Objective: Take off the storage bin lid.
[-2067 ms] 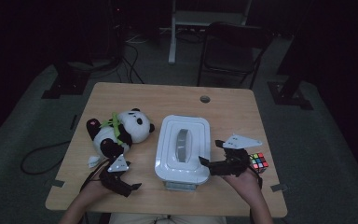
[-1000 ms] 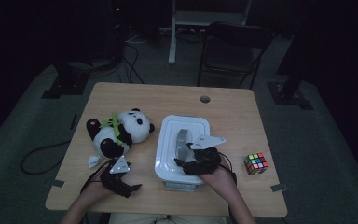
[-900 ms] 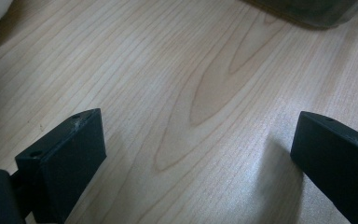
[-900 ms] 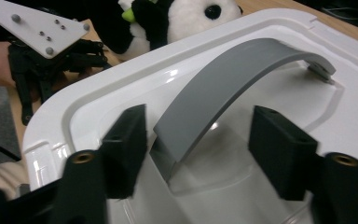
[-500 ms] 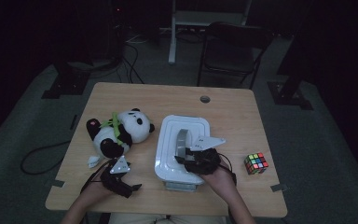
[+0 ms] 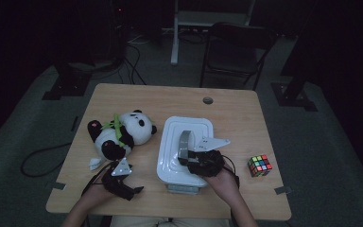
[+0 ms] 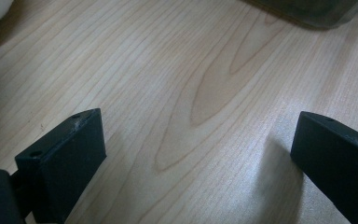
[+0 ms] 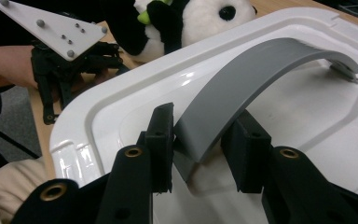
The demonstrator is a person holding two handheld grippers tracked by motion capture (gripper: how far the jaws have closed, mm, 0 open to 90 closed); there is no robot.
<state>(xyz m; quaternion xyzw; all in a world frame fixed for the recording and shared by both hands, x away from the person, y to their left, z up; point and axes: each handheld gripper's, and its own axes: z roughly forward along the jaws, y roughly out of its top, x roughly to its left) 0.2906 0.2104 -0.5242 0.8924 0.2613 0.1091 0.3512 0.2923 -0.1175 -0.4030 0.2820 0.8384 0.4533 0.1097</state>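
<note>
A white box lid [image 6: 184, 126] with an arched grey handle [image 6: 185, 142] sits mid-table. My right gripper [image 6: 191, 161] rests on the lid's near end. In the right gripper view its jaws [image 8: 200, 126] stand on either side of the grey handle [image 8: 261, 70], pressed against its lower end above the white lid [image 8: 121, 107]. My left gripper [image 6: 131, 190] lies at the front left, below a plush panda [image 6: 123, 132]. In the left gripper view its jaws [image 7: 196, 144] are wide open over bare wood.
A colourful puzzle cube [image 6: 259, 165] lies at the right of the wooden table [image 6: 151, 99]. The panda [image 8: 200, 18] and the left gripper [image 8: 70, 51] are beyond the lid in the right gripper view. A dark chair [image 6: 236, 47] stands behind the table.
My right gripper moved left from beside the puzzle cube onto the box and closed around the grey handle. The cube stays on the table. The left gripper has not moved.
</note>
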